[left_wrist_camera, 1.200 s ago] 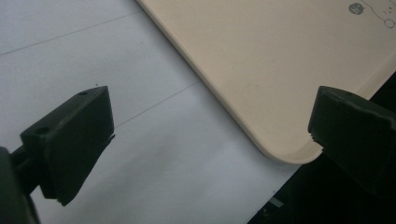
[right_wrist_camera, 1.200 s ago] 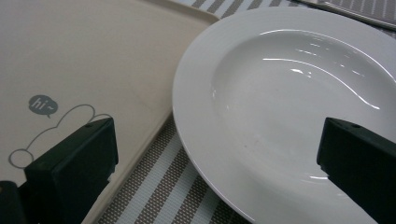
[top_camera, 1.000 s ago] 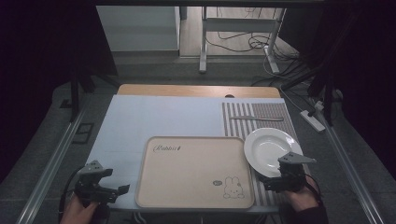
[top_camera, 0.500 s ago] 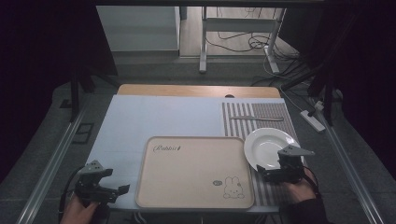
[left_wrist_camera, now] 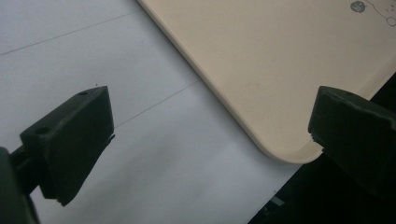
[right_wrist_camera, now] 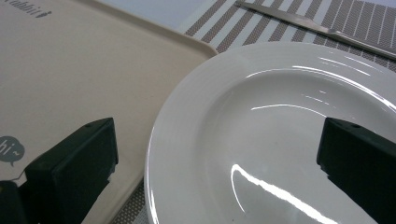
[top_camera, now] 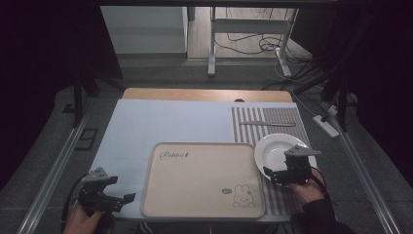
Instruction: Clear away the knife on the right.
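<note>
Beige rectangular plastic tray (top_camera: 202, 178) beside round white ceramic plate (top_camera: 275, 148) on striped grey placemat (top_camera: 272, 122); metal knife (top_camera: 268, 123) behind. Right gripper (top_camera: 272, 173) jaws wide, straddling plate rim. Left gripper (top_camera: 124, 199) jaws wide at tray corner.

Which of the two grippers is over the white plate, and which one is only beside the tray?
The right gripper is at the white plate, jaws open over its near rim. The left gripper hangs open beside the beige tray, over the pale mat.

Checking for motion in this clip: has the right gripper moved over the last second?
Yes. The right gripper has shifted left and slightly forward, over the near rim of the round white plate, toward the beige rabbit-print tray, which stays put.
</note>
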Action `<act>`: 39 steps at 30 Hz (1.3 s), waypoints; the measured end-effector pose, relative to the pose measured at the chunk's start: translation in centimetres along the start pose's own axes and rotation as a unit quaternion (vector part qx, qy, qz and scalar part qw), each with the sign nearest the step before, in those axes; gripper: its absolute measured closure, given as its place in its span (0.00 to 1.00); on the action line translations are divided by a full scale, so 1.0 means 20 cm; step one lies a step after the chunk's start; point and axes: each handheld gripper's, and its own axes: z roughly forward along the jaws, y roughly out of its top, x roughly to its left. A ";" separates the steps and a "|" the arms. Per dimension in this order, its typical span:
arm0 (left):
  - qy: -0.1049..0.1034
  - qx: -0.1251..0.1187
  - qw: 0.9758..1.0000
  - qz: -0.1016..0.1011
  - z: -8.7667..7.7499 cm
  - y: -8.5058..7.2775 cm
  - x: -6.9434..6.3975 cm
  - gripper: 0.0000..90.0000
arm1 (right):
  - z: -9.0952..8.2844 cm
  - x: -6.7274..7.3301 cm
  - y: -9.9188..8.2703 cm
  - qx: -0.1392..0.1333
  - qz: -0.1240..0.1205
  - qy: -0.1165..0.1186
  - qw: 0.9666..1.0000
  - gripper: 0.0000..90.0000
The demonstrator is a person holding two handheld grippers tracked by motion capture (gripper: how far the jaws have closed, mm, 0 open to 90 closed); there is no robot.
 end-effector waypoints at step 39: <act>0.000 0.001 1.000 0.001 0.00 0.00 0.00 0.01 | 0.24 -0.28 0.20 0.038 0.035 -0.060 0.997 0.00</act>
